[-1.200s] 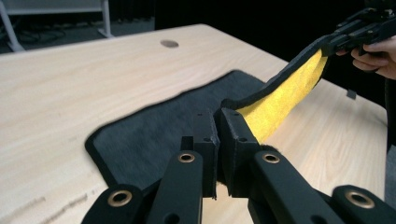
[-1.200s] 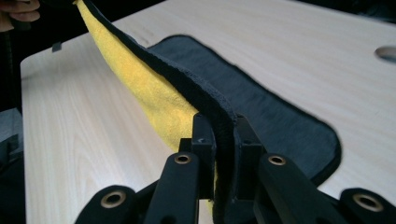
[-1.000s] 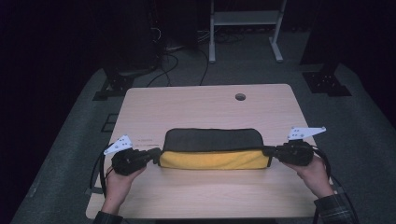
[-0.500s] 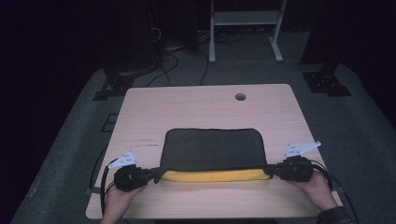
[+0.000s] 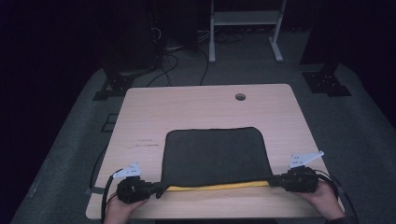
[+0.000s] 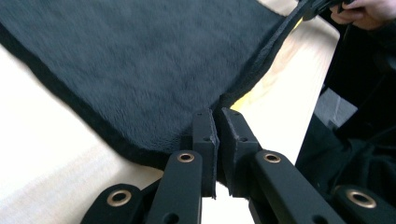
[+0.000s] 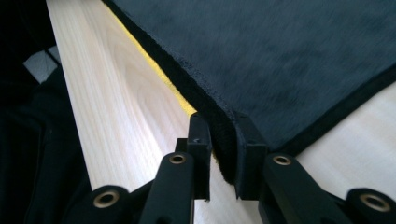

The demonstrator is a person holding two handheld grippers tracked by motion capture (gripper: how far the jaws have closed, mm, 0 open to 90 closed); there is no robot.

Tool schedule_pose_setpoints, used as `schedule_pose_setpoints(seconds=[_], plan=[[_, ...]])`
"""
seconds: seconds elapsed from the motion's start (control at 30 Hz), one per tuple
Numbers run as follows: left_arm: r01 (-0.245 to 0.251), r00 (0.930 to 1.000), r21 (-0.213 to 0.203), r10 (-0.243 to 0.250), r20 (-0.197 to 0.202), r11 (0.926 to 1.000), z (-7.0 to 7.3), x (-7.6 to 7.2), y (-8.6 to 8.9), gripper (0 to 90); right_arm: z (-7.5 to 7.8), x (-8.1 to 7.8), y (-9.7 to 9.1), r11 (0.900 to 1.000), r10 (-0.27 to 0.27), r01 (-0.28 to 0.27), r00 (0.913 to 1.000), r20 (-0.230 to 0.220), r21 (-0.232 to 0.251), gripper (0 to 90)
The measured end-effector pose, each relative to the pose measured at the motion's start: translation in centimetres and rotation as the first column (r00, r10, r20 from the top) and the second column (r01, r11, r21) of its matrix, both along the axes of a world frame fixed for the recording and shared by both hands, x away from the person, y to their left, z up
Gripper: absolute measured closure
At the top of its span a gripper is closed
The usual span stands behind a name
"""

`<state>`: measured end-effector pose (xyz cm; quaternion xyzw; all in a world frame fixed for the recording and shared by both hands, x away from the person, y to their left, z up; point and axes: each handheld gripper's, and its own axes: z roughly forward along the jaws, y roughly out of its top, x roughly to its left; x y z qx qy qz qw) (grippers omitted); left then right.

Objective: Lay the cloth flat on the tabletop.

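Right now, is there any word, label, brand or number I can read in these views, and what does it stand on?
No text can be read.
Faint reddish marking on the table, left of the dark cloth, at: too small and blurred to read.
The cloth bears no visible label.

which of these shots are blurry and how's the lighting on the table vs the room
High view: the table is evenly lit while the floor and room around it fall into near black; the picture is soft and grainy. Left gripper view: the dark cloth smears with blur, and the bare wood at lower left is washed out to white. Right gripper view: the cloth's pile is blurred, but the wood grain stays sharp.
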<state>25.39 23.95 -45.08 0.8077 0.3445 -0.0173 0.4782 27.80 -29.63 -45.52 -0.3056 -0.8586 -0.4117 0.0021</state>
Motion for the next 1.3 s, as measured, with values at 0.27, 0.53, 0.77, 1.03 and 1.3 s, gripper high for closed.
schedule_pose_setpoints(seconds=[0.27,0.53,0.77,1.03,1.3], plan=[[0.019,0.9993,0.081,-0.016,-0.034,0.9966,-0.8,0.0,-0.5,72.4,-0.9,-0.7,-0.6,0.9998,-0.004,0.004,0.9997,-0.024,-0.020,66.0],[-0.053,0.9986,0.067,0.053,0.006,0.9963,-0.2,0.0,0.6,45.9,0.3,-1.7,-2.1,0.9969,-0.040,0.040,0.9992,0.005,0.068,41.8],[-0.122,0.9901,0.094,0.114,0.081,0.9881,-0.2,0.6,0.8,22.3,0.3,-0.2,-3.0,0.9807,-0.193,0.188,0.9773,0.088,0.053,16.6],[-0.197,0.9732,0.132,0.178,0.146,0.9714,-0.5,2.4,0.2,8.6,-0.5,2.2,-2.8,0.9421,-0.330,0.335,0.9300,0.161,-0.003,10.3],[-0.235,0.9624,0.179,0.203,0.180,0.9554,-1.1,4.9,-0.6,3.2,-1.7,5.3,-2.5,0.8575,-0.470,0.502,0.8524,0.229,-0.110,7.2]])
